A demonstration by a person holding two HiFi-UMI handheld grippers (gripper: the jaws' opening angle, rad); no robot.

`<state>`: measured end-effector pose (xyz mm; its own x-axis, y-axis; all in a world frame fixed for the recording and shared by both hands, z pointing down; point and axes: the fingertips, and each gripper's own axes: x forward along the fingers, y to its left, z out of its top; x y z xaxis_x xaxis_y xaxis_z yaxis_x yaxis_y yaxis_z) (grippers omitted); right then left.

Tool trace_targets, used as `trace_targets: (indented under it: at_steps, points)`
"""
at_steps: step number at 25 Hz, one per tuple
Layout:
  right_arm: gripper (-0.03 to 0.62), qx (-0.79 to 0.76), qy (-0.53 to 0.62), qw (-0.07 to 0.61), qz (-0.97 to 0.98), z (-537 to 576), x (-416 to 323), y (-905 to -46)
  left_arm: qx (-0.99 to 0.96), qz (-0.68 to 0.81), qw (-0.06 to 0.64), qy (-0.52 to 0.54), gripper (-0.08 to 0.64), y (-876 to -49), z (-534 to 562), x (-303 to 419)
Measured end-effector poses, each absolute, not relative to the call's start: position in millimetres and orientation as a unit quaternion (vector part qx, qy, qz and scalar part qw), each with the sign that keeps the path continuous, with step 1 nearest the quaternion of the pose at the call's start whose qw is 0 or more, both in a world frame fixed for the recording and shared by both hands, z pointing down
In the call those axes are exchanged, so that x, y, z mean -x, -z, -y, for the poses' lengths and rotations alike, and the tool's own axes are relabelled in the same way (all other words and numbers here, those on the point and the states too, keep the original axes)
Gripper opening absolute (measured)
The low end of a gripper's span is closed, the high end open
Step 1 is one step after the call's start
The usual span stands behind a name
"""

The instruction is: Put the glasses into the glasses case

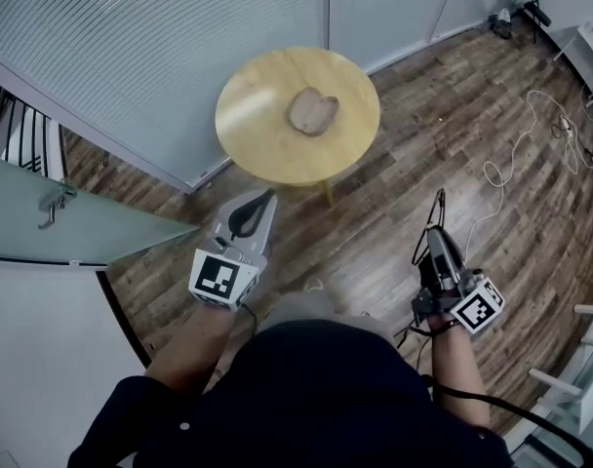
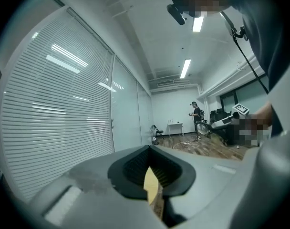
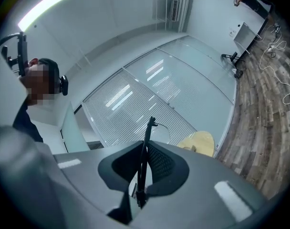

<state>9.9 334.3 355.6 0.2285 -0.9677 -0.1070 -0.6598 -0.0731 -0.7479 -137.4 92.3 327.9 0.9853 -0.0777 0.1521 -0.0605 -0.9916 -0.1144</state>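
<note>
the person stands back from the round wooden table [image 1: 246,136], a gripper in each hand. the glasses case [image 1: 313,111], brownish, lies near the middle of the tabletop, well apart from both grippers. the right gripper [image 1: 438,234] has its jaws clamped narrow on the glasses [image 1: 440,206]; in the right gripper view the thin black frame [image 3: 144,161] runs up between the pads, a clear lens showing just above them, with the table [image 3: 200,142] beyond. the left gripper [image 1: 266,203] points toward the table's near edge, its jaws drawn together with nothing between them; only a sliver of the yellow tabletop [image 2: 151,185] shows through the slit. a white cable [image 1: 511,164] trails over the wooden floor on the right.
</note>
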Motion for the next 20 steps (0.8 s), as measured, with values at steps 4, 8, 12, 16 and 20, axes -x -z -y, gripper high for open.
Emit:
trace_targets:
  at_steps: [4, 8, 12, 16, 20]
  points:
    - [0.035, 0.702, 0.218, 0.355, -0.578, -299, -19, -358, 0.995, -0.026, 0.056, 0.079, 0.0, -332, -57, 117]
    - [0.035, 0.701, 0.219, 0.349, -0.582, -280, -31, -356, 0.995, -0.014, 0.059, 0.076, 0.0, -333, -40, 97]
    - [0.035, 0.704, 0.218, 0.344, -0.583, -273, -50, -357, 0.995, -0.016, 0.059, 0.074, 0.0, -332, -33, 82]
    - [0.035, 0.696, 0.221, 0.343, -0.591, -255, -75, -362, 0.995, -0.025, 0.064, 0.074, 0.0, -334, -21, 65]
    - [0.035, 0.677, 0.236, 0.347, -0.605, -223, -112, -370, 0.993, -0.061, 0.063, 0.075, 0.0, -333, 7, 42]
